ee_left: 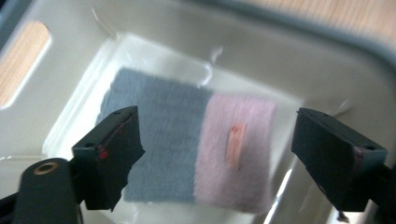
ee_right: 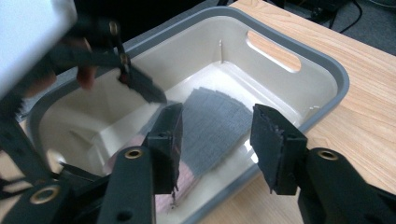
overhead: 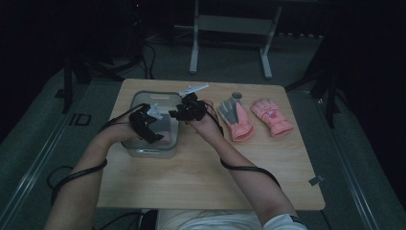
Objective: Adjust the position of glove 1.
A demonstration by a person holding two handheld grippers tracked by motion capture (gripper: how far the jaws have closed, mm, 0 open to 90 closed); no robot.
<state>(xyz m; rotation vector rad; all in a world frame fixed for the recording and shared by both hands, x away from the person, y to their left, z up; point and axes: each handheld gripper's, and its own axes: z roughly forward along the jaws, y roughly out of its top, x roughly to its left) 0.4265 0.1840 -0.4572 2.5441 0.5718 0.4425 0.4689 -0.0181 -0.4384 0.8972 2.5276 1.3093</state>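
Grey-and-pink cloth [ee_left: 191,149] centre frame in bin [ee_left: 299,56], left gripper [ee_left: 229,154] spread wide above, right gripper [ee_right: 217,144] open, cloth's pink end seemingly hidden behind its jaws.

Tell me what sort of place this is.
Probably a lab or recording room, not a home: a lone wooden table on grey carpet, cables across the floor, dark surroundings, and a plastic bin and pink gloves laid out as props.

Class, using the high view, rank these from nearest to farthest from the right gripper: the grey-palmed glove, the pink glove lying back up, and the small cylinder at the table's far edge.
Measured from the right gripper:
1. Grey-palmed glove, just to its right.
2. Small cylinder, farther right, toward the table's far edge.
3. Pink glove, farthest right.
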